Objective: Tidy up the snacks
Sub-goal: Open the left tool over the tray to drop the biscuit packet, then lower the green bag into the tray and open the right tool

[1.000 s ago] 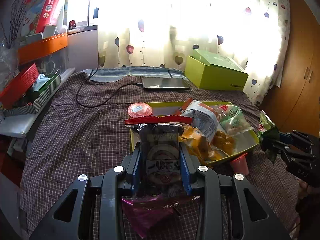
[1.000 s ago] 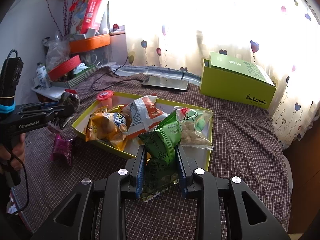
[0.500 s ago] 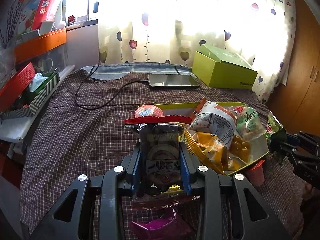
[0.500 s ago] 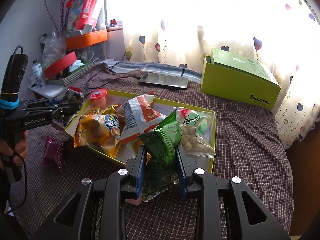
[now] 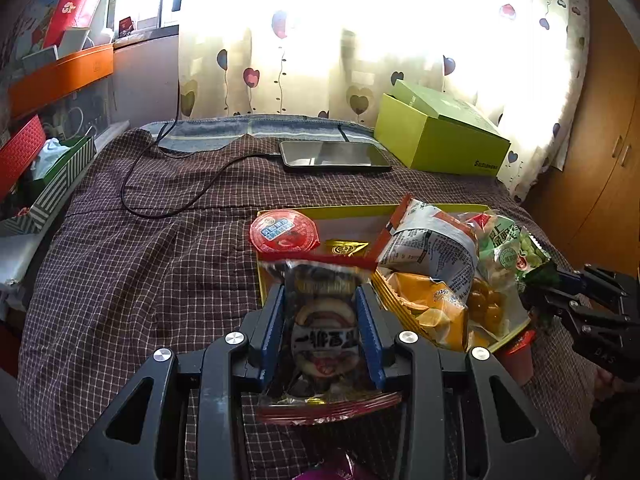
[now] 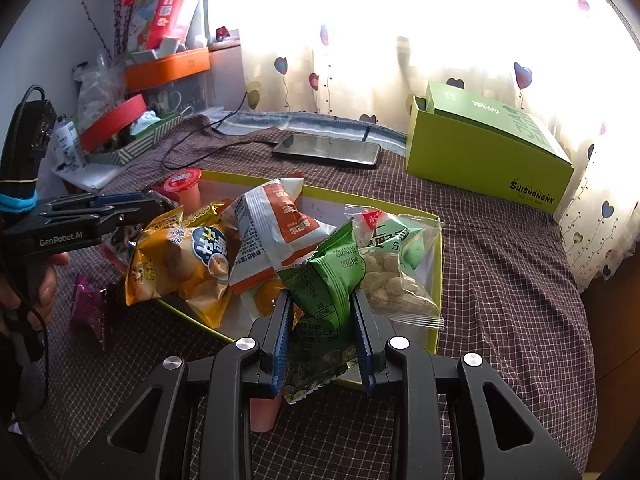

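Left wrist view: a checked purple bedspread (image 5: 132, 264) fills the lower frame, heart-print curtain (image 5: 320, 52) along the top. The left claw (image 5: 320, 312) pinches a dark snack packet (image 5: 324, 320) at the yellow tray's (image 5: 360, 210) near-left corner.

Right wrist view: the right claw (image 6: 322, 320) pinches a green snack packet (image 6: 332, 280) over the tray's (image 6: 436, 280) near edge; bare bedspread lies at right.

Snack bags (image 6: 224, 256) crowd the tray (image 6: 436, 280); bare checked cloth (image 5: 132, 264) lies left, up to phone (image 5: 334, 155) and cable (image 5: 168, 184).
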Action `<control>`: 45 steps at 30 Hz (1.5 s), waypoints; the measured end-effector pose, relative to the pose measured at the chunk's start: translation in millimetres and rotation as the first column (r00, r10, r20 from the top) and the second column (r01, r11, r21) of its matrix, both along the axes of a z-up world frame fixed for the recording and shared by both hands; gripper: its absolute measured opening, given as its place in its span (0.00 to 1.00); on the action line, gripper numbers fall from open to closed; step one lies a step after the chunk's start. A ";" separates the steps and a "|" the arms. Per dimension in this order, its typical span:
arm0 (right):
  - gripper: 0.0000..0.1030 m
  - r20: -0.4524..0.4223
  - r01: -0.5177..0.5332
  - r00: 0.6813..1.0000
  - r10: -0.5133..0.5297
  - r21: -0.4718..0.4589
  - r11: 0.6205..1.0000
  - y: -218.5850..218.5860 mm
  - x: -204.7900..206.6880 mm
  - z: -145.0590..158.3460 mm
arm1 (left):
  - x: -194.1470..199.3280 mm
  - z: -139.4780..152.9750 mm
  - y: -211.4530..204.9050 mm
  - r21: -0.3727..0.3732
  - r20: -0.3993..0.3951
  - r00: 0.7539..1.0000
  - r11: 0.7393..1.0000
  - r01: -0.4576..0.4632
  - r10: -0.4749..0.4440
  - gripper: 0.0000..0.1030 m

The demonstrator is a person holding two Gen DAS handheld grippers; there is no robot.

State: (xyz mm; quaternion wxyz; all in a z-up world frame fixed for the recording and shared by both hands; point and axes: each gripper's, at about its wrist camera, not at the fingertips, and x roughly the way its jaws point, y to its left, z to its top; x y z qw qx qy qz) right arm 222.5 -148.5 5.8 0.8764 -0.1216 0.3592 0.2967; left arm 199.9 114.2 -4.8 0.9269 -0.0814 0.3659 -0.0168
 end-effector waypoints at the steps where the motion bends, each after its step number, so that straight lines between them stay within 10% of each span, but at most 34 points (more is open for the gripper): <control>1: 0.26 -0.001 -0.001 1.000 0.001 0.000 1.000 0.5 0.4 -0.6 | -0.6 0.5 0.9 -0.008 0.008 1.000 1.000 0.003 -0.003 0.47; 45: 0.35 0.009 0.015 1.000 -0.016 0.023 1.000 -12.5 -18.0 9.9 | -59.6 12.1 -27.3 -0.055 0.026 1.000 0.998 0.010 -0.009 0.52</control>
